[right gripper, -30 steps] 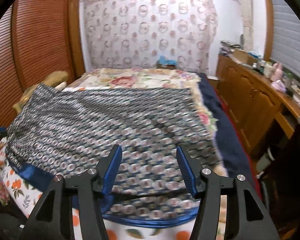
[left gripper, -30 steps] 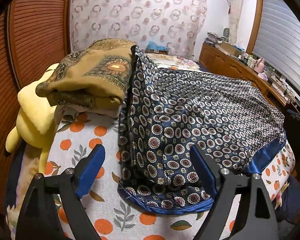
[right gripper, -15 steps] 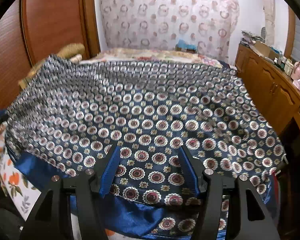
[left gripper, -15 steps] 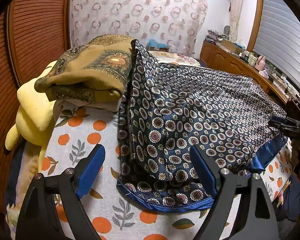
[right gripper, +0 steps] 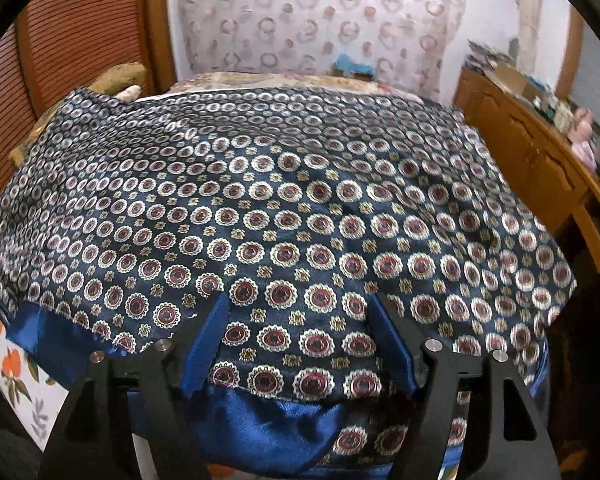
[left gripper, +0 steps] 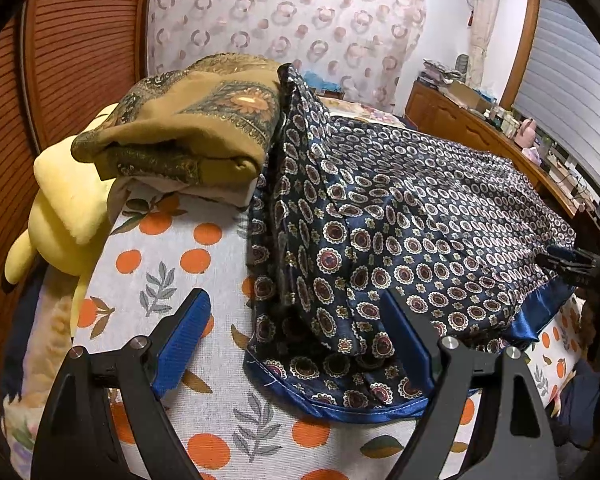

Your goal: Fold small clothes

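Navy scarf (right gripper: 284, 216) between spread right gripper (right gripper: 298, 320) fingers (right gripper: 208, 332)

Orange-print bed sheet (left gripper: 204, 280) bears scarf (left gripper: 400, 216), seemingly folded cloth (left gripper: 188, 132).

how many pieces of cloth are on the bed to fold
2. The navy medallion-print scarf lies spread across the bed, a corner folded over near the left gripper. The brown paisley scarf sits folded at its far left. More may lie hidden underneath.

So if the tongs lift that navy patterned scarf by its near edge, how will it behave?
The navy scarf will likely hang limp: it already drapes in soft folds over the bed. Its sheen suggests slippery fabric, so it may slide from the right tongs.
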`<state>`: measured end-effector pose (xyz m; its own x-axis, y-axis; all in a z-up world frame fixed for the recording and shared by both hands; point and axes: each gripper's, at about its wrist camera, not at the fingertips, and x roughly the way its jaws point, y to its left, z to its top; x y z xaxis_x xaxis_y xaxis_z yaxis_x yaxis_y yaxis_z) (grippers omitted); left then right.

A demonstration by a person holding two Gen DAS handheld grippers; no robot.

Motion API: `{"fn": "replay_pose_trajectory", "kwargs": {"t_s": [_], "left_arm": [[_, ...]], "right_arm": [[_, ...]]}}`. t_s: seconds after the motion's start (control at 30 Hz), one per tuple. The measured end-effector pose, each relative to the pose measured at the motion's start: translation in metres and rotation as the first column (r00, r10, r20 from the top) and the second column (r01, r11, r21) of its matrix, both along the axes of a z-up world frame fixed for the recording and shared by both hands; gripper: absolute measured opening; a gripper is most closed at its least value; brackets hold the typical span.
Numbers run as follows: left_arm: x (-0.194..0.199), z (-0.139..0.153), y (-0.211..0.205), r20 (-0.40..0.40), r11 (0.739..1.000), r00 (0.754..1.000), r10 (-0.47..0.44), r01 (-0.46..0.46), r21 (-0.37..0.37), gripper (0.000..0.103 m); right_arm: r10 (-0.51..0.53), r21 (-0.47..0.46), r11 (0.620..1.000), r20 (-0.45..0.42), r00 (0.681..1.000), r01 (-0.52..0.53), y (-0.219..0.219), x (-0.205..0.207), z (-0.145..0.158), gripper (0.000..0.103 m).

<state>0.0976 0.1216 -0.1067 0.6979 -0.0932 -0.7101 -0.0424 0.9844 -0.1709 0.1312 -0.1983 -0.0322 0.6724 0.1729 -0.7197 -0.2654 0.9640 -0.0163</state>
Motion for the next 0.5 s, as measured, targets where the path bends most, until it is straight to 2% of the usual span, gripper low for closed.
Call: {"fn": "replay_pose_trajectory", "kwargs": {"t_s": [0.27,0.3,0.33,0.37,0.4,0.43,0.5], "left_arm": [[0.000,-0.004,0.006,-0.004,1.000,1.000,0.007,-0.007,-0.025,0.087],[0.000,-0.004,0.007,-0.002,1.000,1.000,0.002,-0.002,-0.030,0.084],[0.001,-0.005,0.008,-0.003,0.999,1.000,-0.004,0.004,-0.041,0.070],[0.002,-0.006,0.010,-0.013,0.998,1.000,-0.009,0.008,-0.059,0.064],[0.004,-0.008,0.011,-0.026,0.998,1.000,-0.009,0.007,-0.070,0.052],[0.003,-0.008,0.013,-0.024,0.998,1.000,-0.001,-0.001,-0.068,0.046],[0.004,-0.009,0.015,-0.030,0.997,1.000,-0.005,0.003,-0.076,0.040]], "right_arm": [[-0.021,0.001,1.000,0.000,1.000,0.021,0.003,-0.008,0.003,0.080],[-0.019,0.002,1.000,0.000,1.000,0.019,0.003,-0.008,0.003,0.082],[-0.014,0.001,1.000,-0.001,1.000,0.014,0.003,-0.008,0.003,0.084],[-0.009,0.001,1.000,-0.001,1.000,0.009,0.004,-0.009,0.003,0.085],[-0.003,-0.001,1.000,-0.001,1.000,0.003,0.003,-0.009,0.003,0.088],[0.007,-0.003,1.000,-0.002,1.000,-0.007,0.003,-0.009,0.002,0.089],[0.021,-0.004,1.000,-0.004,1.000,-0.021,0.003,-0.010,0.002,0.090]]}}
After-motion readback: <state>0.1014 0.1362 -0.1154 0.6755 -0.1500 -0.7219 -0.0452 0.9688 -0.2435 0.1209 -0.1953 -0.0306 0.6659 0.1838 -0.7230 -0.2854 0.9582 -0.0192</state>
